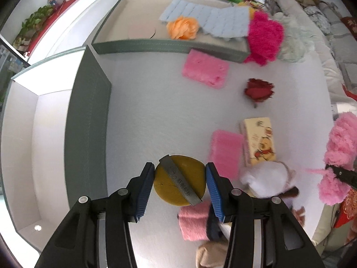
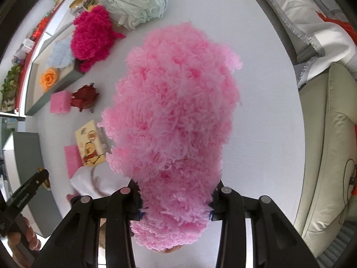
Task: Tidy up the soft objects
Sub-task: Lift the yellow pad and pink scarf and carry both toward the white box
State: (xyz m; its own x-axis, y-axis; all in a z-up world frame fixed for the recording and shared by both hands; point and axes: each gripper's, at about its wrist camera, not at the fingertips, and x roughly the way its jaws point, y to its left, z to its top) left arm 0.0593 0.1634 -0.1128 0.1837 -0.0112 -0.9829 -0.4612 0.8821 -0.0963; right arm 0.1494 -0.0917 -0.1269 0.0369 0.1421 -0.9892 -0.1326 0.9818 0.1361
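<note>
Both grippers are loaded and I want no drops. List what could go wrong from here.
1. The left gripper pinches the round yellow pad only at its edges; it may pivot or slip out.
2. The fluffy pink yarn bundle hangs from the right gripper and fills that camera's view, so placement may be blind.
3. Its loose strands could snag while passing the other gripper.

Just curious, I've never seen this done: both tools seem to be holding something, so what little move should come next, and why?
Probably carry the yellow round pad, pinched in the left tool, toward the green-walled box beside it. The box stands open and close by. The right tool is busy gripping the pink fluffy piece.
</note>
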